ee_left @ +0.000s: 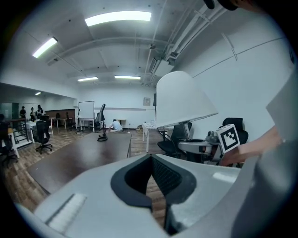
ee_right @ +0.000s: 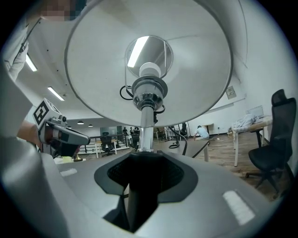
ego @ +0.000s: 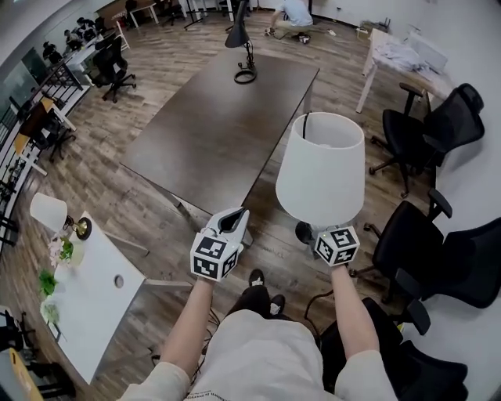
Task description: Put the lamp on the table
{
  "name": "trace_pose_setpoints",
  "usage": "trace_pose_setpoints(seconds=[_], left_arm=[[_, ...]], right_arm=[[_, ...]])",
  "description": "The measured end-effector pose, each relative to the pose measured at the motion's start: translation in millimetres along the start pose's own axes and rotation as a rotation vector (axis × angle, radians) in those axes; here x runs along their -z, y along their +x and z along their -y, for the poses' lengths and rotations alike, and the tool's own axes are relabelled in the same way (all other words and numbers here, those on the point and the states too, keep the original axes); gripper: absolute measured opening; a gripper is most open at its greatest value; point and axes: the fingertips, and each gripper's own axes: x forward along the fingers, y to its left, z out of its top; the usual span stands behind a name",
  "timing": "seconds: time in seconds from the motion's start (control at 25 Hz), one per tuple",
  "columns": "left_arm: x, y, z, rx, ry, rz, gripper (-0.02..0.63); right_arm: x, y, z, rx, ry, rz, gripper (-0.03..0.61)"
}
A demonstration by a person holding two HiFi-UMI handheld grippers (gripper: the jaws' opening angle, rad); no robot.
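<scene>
A lamp with a white cone shade [ego: 321,168] hangs upright over the wood floor, just off the near right corner of the long dark brown table [ego: 211,133]. My right gripper [ego: 321,235] is shut on its metal stem [ee_right: 145,125], under the shade [ee_right: 149,60]. The dark lamp base [ego: 304,232] shows beside the gripper's marker cube. My left gripper [ego: 235,215] is to the left of the lamp, near the table's front edge; it is shut and holds nothing. In the left gripper view, the shade [ee_left: 179,100] stands to the right of that gripper [ee_left: 151,158].
A black desk lamp [ego: 243,47] stands at the table's far end. Black office chairs [ego: 423,129] [ego: 438,258] line the right side. A white table [ego: 94,290] with a small lamp [ego: 48,211] is at lower left. A person [ego: 293,16] crouches on the floor far behind.
</scene>
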Motion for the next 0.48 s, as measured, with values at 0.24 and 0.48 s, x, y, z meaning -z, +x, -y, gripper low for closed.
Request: trace_pose_setpoints(seconds=[0.24,0.48], left_arm=[[-1.4,32.0,-20.1,-0.011,-0.047,0.033,0.000],[-10.1,74.9,-72.7,-0.033,-0.155,0.081,0.000]], right_arm=[[-16.2,38.2,19.2,-0.057,-0.017,0.004,0.164],[-44.5,110.2,43.8,-0.105,-0.061,0.020,0.164]])
